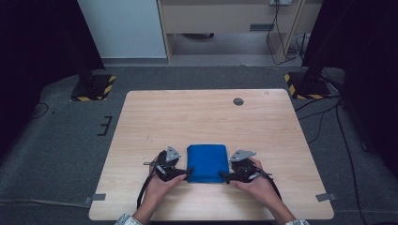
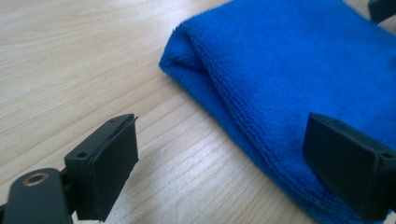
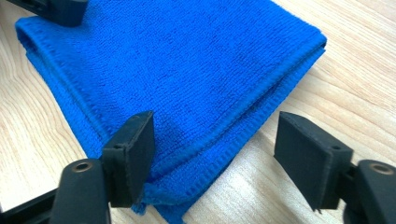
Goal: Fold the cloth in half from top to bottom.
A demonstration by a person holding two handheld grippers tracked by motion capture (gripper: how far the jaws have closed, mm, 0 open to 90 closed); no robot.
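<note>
left tongs: jaws apart, low | right tongs: jaws apart, low

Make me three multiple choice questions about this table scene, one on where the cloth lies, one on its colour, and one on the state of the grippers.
1. Where does the folded cloth lie?
A. Near the table's front edge, between the two grippers
B. At the far right corner
C. On the floor

2. What colour is the cloth?
A. Red
B. Blue
C. White

3. How do the jaws of the left gripper and the right gripper stand?
A. Both clamped on the cloth
B. One shut on a pen
C. Both open, not pinching the cloth

Answers: 1 A, the high view shows a gripper at each side of it. 2 B, blue in every view. 3 C, both gripper views show the pads apart.
</note>
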